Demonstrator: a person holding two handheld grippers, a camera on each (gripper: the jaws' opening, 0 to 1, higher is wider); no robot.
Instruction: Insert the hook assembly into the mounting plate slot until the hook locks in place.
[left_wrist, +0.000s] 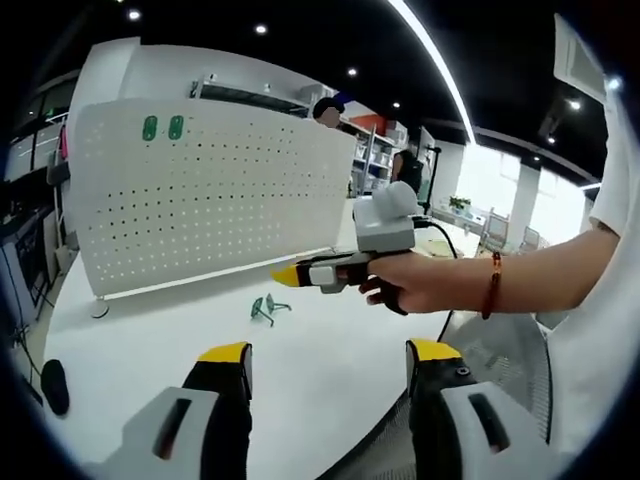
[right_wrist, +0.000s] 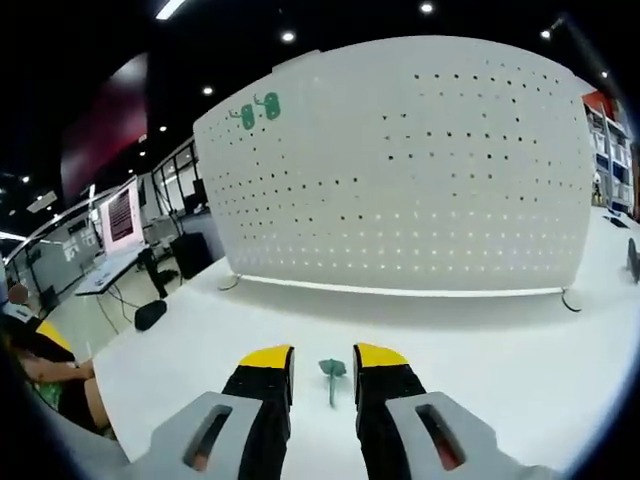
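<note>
A white perforated mounting plate (left_wrist: 210, 200) stands upright on the white table (left_wrist: 150, 350). Two green hooks (left_wrist: 163, 128) hang near its top left corner; the right gripper view shows the plate (right_wrist: 420, 170) and these hooks (right_wrist: 258, 111) too. A loose green hook assembly (left_wrist: 268, 308) lies on the table in front of the plate. My right gripper (left_wrist: 292, 273), held in a hand, hovers just above and right of it. In the right gripper view the hook assembly (right_wrist: 331, 373) lies just ahead between the narrowly open jaws of my right gripper (right_wrist: 323, 357). My left gripper (left_wrist: 330, 352) stands wide open and empty.
A dark rounded object (left_wrist: 55, 385) rests near the table's left edge, also visible as a dark rounded object (right_wrist: 150, 315). The table's curved edge (left_wrist: 440, 330) runs at the right beside a grey mesh surface (left_wrist: 510, 350). Shelves and people stand behind the plate.
</note>
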